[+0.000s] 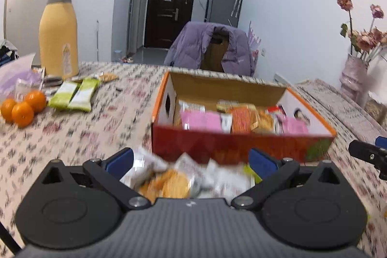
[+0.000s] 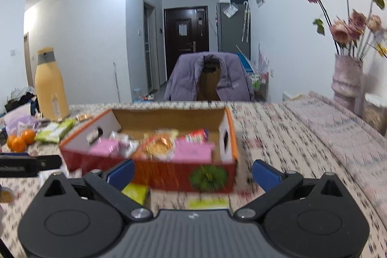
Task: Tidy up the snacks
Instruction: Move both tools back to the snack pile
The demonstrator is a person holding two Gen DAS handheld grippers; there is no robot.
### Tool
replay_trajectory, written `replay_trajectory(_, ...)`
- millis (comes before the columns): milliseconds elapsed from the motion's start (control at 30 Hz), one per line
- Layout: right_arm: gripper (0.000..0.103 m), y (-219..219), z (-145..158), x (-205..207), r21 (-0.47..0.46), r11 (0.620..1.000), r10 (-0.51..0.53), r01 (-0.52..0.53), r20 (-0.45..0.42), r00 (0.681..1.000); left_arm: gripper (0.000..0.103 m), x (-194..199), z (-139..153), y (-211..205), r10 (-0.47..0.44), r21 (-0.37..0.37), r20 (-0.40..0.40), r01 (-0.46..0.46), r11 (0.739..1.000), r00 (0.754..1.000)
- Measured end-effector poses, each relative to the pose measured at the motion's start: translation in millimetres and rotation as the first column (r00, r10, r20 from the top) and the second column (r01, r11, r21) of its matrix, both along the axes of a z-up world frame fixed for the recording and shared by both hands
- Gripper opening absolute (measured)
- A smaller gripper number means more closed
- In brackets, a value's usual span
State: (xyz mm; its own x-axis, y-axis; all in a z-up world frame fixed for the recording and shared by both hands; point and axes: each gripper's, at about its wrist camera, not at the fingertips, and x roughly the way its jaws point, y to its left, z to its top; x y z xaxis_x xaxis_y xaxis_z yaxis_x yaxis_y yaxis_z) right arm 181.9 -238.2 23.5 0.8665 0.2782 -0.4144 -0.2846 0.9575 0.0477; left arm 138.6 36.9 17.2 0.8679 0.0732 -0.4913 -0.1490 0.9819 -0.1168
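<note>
Quickly: three oranges (image 1: 20, 105), two green snack packs (image 1: 73, 95), one yellow flask (image 1: 58, 30) on the bench (image 1: 101, 127). One open cardboard box (image 1: 232, 144) holds about seven packets, blurred. Bare bench right of the box. Left gripper (image 1: 191, 158) fingers spread wide over a loose cracker packet pile (image 1: 179, 178), contact unclear. Right gripper (image 2: 193, 169) fingers wide apart, empty, near the box's front wall.

White-walled room, hallway ahead of me.
A dark door (image 2: 185, 29) ends the corridor; a chair (image 2: 209, 81) draped in a purple jacket (image 2: 229, 84) faces my floral-clothed surface (image 2: 290, 137).
</note>
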Motion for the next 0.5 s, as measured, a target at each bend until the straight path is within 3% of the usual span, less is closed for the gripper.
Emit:
replay_trajectory(233, 0.102, -23, -32, -19, -0.057, 0.998, -0.032, 0.027, -0.080, 0.996, 0.103, -40, -18, 10, -0.021, 0.012, -0.020, 0.021, 1.000, 1.000)
replay_trajectory(367, 0.082, -29, -44, -12, -0.065, 0.998, -0.026, 0.017, -0.140, 0.990, 0.103, -51, -22, 18, -0.014, -0.008, -0.043, 0.014, 1.000, 0.999)
replay_trajectory(500, 0.068, -25, -52, 8, -0.083, 0.996, -0.031, 0.015, -0.196, 0.980, 0.103, -59, -21, 23, -0.014, -0.018, -0.045, 0.013, 1.000, 0.999)
